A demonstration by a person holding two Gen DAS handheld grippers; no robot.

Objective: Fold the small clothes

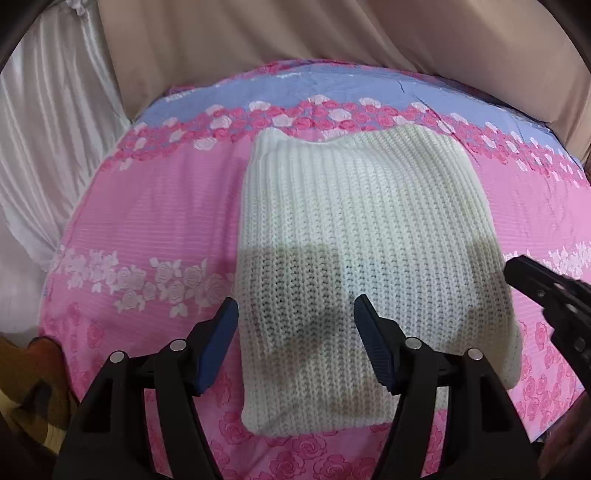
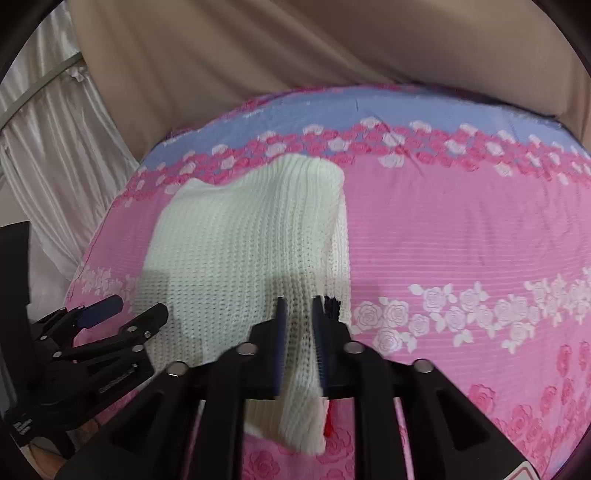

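A cream ribbed knit garment (image 1: 365,236) lies folded into a rough rectangle on the pink rose-print sheet (image 1: 155,214). My left gripper (image 1: 295,314) is open above its near left part, touching nothing. In the right wrist view the garment (image 2: 240,240) lies left of centre, and my right gripper (image 2: 298,306) is shut on its near right edge, a strip of knit pinched between the blue pads. A bit of black and red trim (image 2: 332,306) shows by the right finger. The left gripper (image 2: 122,312) shows open at far left.
The sheet (image 2: 461,240) covers a bed with a blue band along the far edge. A beige fabric backdrop (image 1: 295,33) stands behind it, with white satin drapes (image 1: 48,129) at the left. A brown patterned cloth (image 1: 33,387) lies at the near left.
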